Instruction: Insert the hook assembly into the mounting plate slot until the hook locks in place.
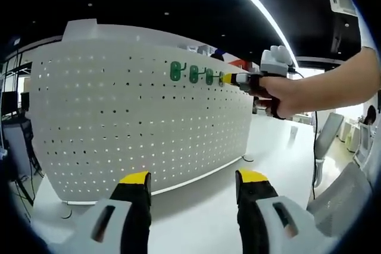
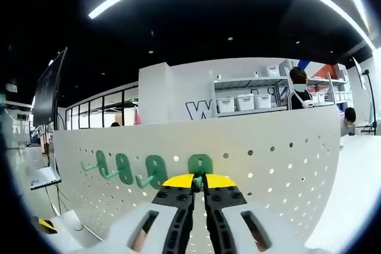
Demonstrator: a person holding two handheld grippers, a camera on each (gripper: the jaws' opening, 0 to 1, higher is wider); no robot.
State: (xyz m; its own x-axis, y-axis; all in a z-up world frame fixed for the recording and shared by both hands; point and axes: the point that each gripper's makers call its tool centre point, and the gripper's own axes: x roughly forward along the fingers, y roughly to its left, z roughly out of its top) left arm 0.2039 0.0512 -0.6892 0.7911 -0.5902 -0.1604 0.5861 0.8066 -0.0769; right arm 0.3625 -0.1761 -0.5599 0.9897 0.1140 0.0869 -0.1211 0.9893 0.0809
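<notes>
4 green hooks are counted along the upper rows of the white pegboard [image 2: 280, 165]: 3 seated hooks [image 2: 122, 169] to one side, and the fourth hook [image 2: 200, 163] at the row's end, pinched between the nearly closed yellow-tipped jaws of the right gripper [image 2: 199, 184]. The backplate of this hook is seen flat against the panel; whether it is locked cannot be told. The grip is judged to be kept tight so that the hook can be pressed squarely into its slot. In the left gripper view the right gripper [image 1: 235, 78] is seen in a person's hand [image 1: 284, 94] at the same row. The left gripper [image 1: 193, 178] is held well back, jaws wide apart and empty, probably to keep the whole board framed. Open tabletop [image 1: 196, 212] lies below, and unused holes continue beyond the fourth hook.
</notes>
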